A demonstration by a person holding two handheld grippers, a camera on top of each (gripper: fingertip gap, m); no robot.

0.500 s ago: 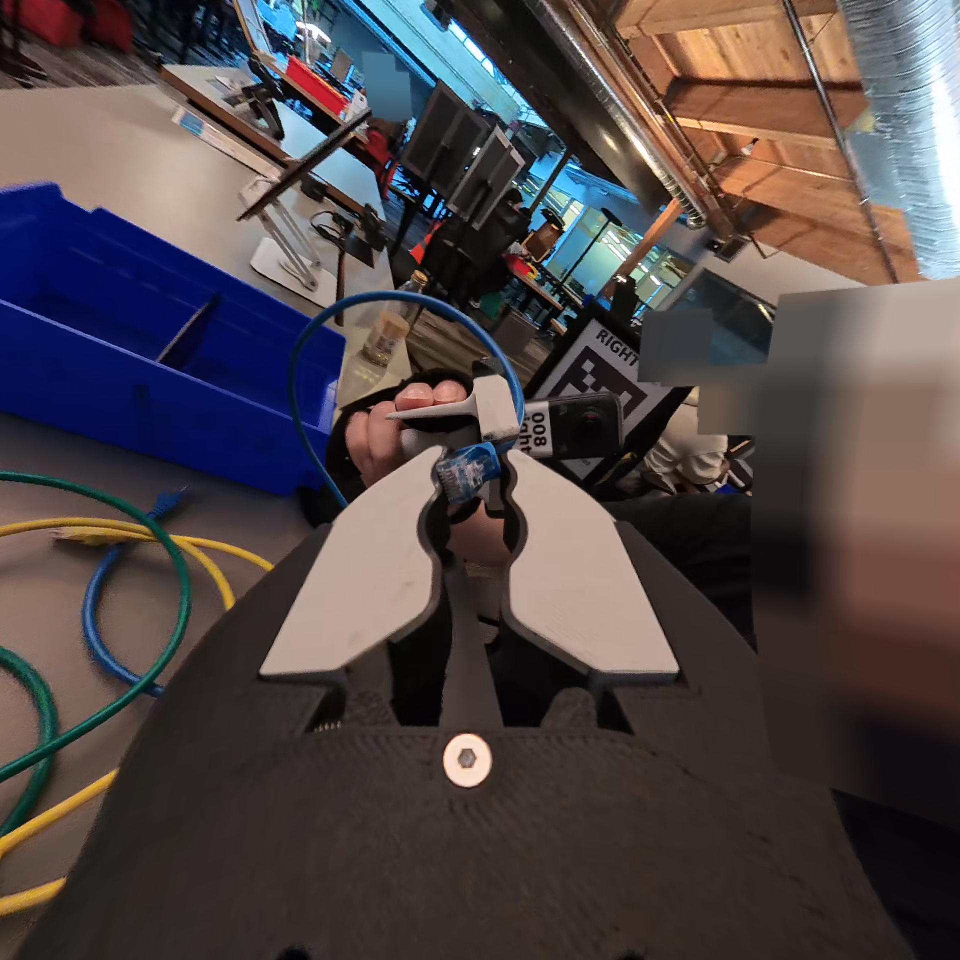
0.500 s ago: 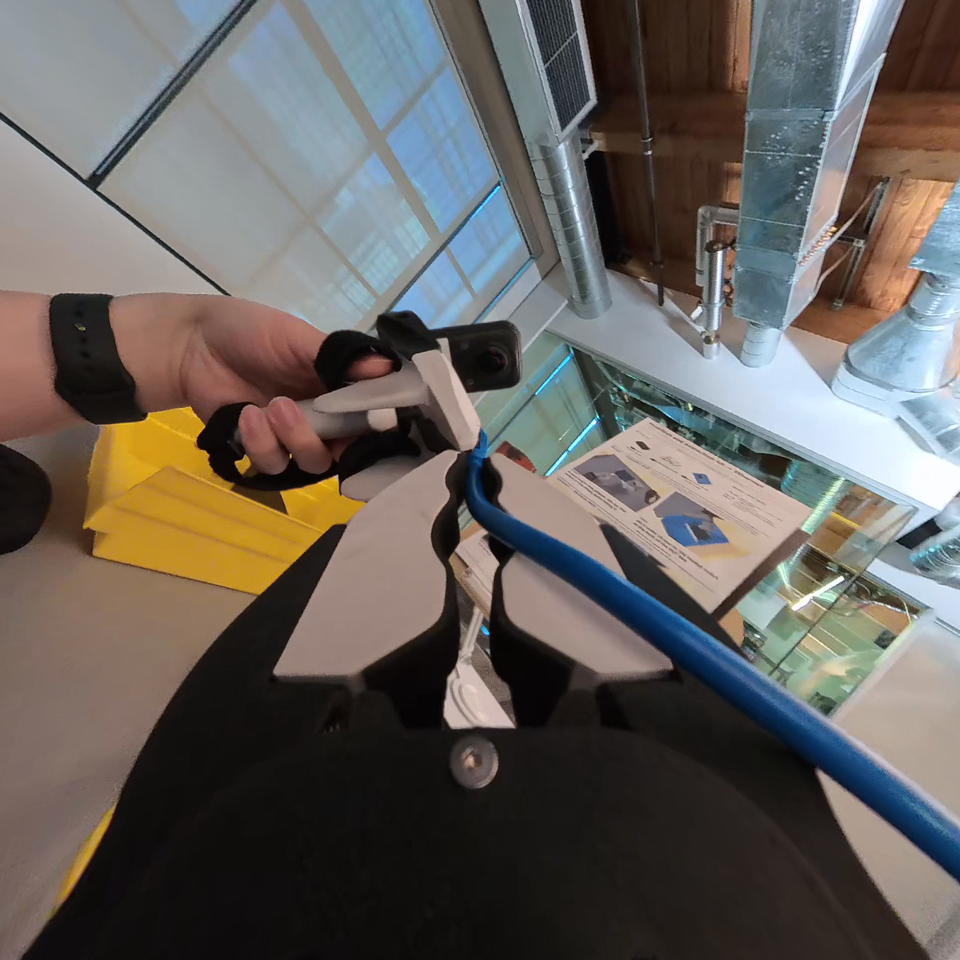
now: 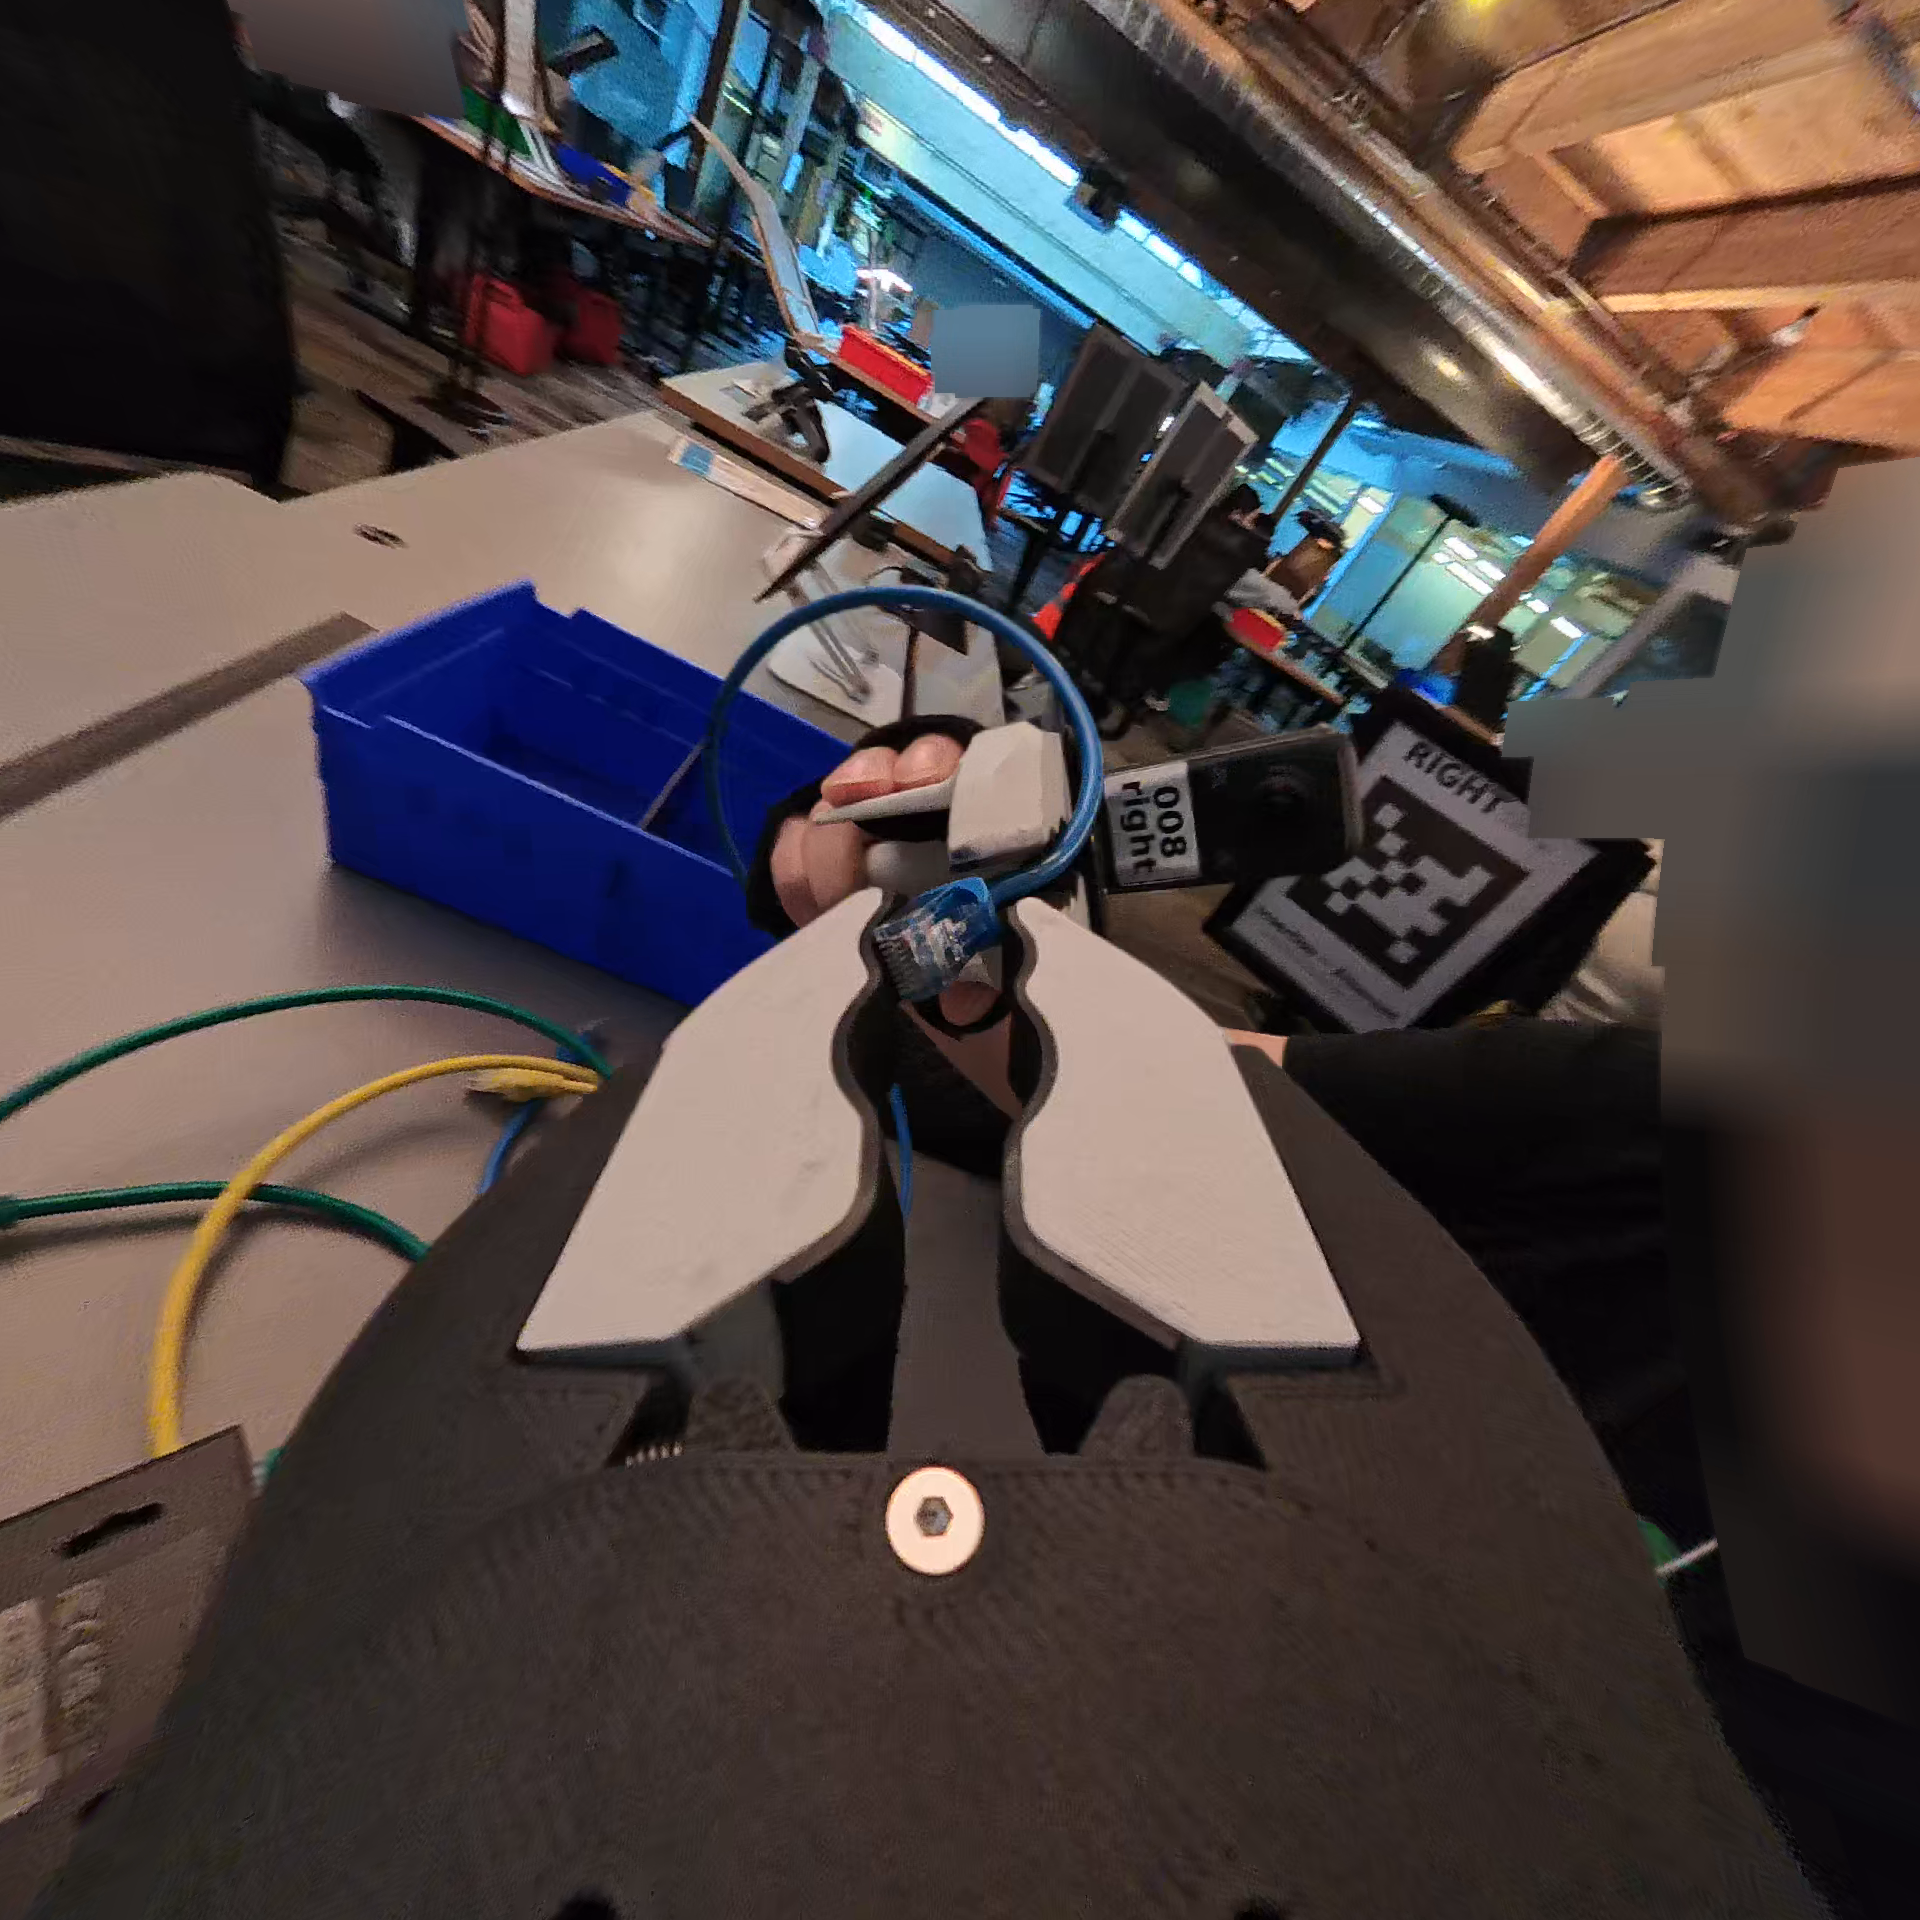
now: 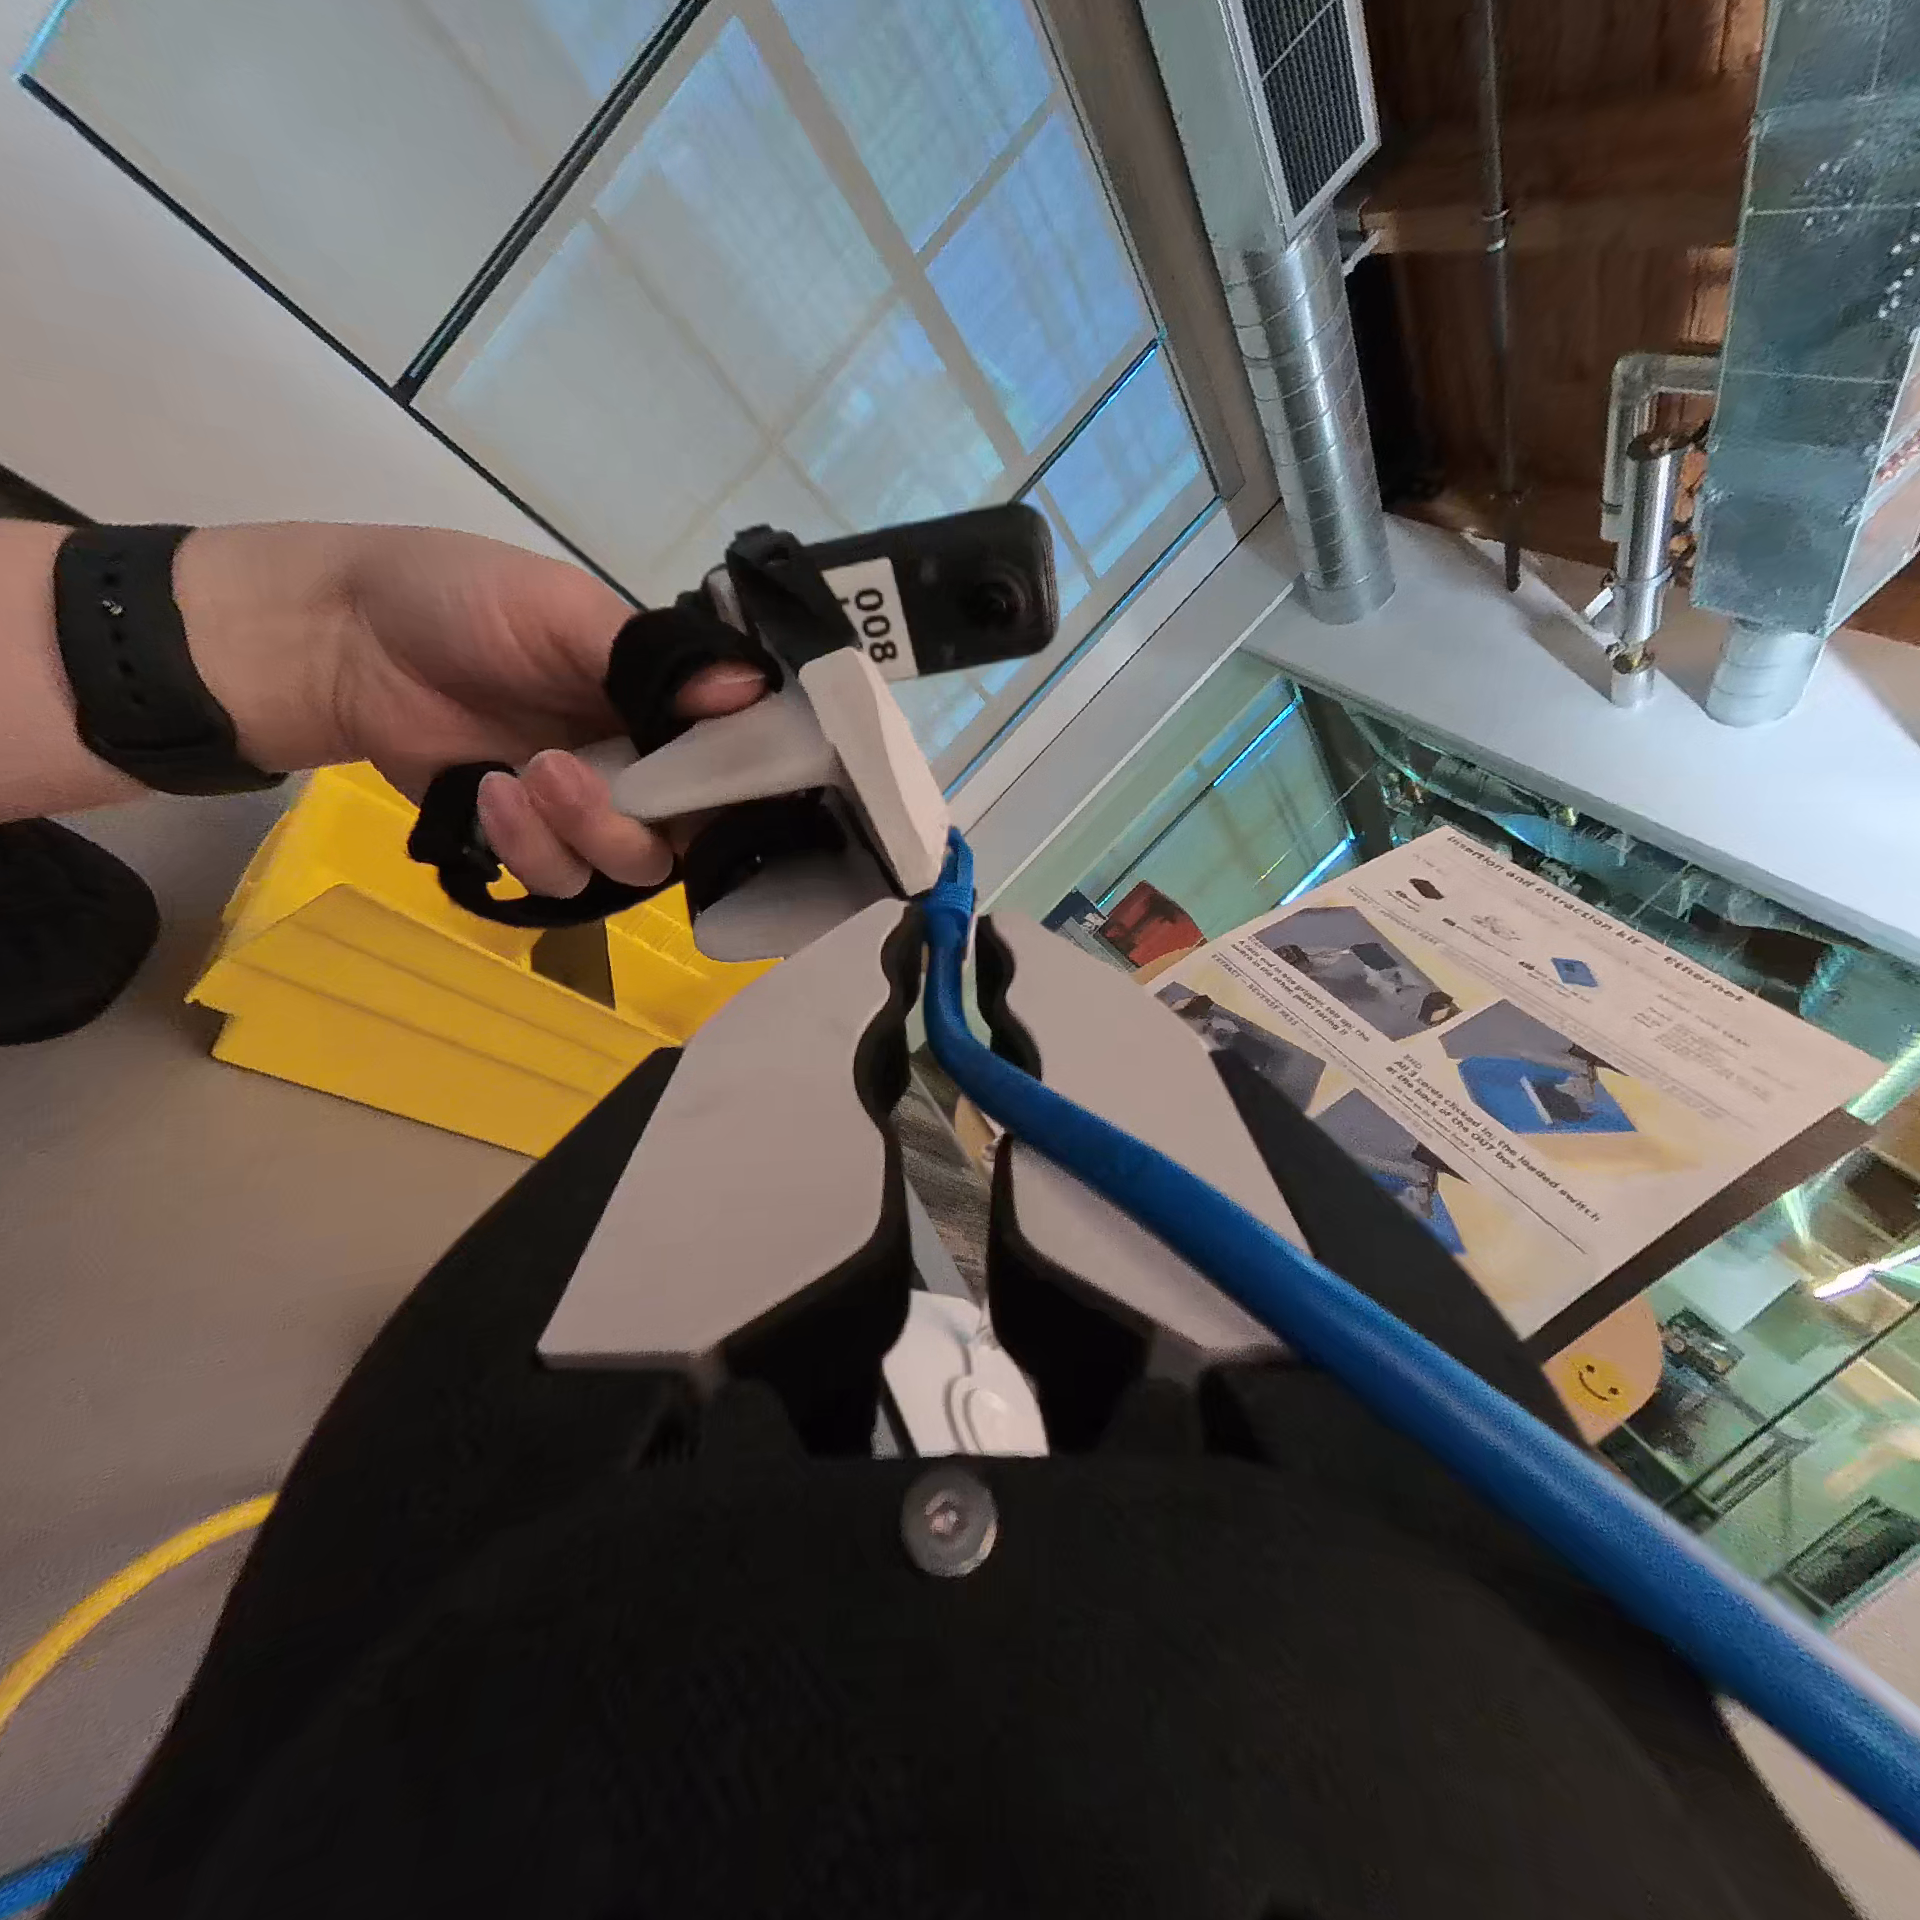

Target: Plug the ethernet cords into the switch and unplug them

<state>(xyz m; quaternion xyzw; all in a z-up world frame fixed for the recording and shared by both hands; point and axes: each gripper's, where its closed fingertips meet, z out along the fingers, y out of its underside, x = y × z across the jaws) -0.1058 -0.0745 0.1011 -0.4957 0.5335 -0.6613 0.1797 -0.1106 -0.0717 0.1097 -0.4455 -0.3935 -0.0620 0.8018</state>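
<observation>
A blue ethernet cord (image 3: 1089,769) loops up in the air in front of me. My left gripper (image 3: 940,935) is shut on its clear plug (image 3: 930,951). My right gripper (image 4: 948,935) is shut on the same cord (image 4: 1351,1309) just behind the plug's boot, tip to tip with the left gripper (image 4: 920,883). The right gripper also shows in the left wrist view (image 3: 982,847). A grey metal box (image 3: 104,1610), likely the switch, lies at the lower left, and a yellow cord (image 3: 260,1153) runs toward it.
Green cords (image 3: 312,1003) and another blue cord (image 3: 509,1143) lie loose on the grey table. A blue divided bin (image 3: 499,790) stands behind them. Stacked yellow bins (image 4: 395,987) and a standing instruction sheet (image 4: 1507,1060) are on the other side. The tips of both grippers are at nearly the same place.
Both grippers keep their hold on the blue cord. The left wrist view has swung, so the blue bin sits farther off and the grey box has come into view at the lower left.
</observation>
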